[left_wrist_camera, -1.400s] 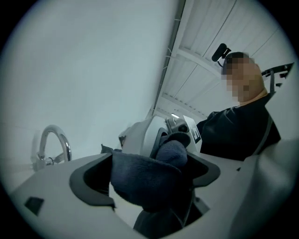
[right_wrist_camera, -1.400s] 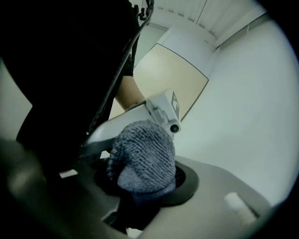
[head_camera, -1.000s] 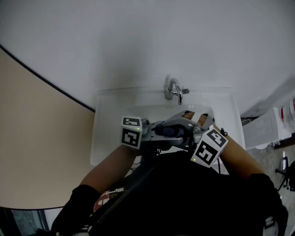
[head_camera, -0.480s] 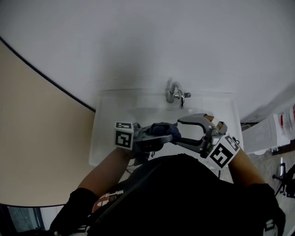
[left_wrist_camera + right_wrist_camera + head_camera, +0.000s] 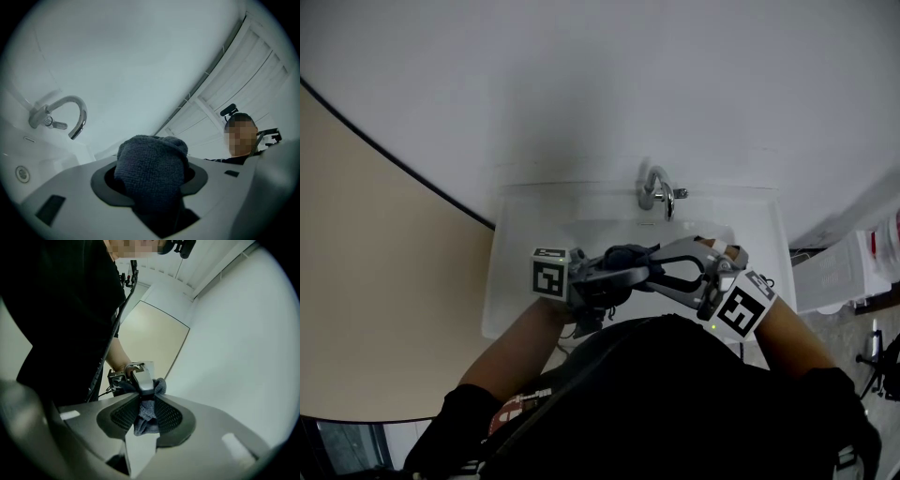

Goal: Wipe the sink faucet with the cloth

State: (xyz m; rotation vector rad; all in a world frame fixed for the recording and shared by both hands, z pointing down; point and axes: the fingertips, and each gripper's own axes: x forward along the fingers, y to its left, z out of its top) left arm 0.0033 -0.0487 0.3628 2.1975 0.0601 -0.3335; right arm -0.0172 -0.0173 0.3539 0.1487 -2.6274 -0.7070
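Clamps dark blue terry cloth (image 5: 625, 255) in left gripper (image 5: 151, 180) jaws and right gripper (image 5: 146, 413) jaws, both just closing (black-and-white square markers (image 5: 549, 278) on each).

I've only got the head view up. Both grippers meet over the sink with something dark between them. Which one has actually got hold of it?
Observer: The left gripper has it. Its view shows a dark blue-grey terry cloth wadded between jaws that recently closed in around it.
Operator: And the right one?
Observer: The right gripper has just been closing, and its view shows its jaws pinching a hanging fold of that cloth.
Operator: Is the left one aimed at the faucet?
Observer: No. In the left gripper view the curved chrome faucet sits far off to the upper left, clear of the cloth.
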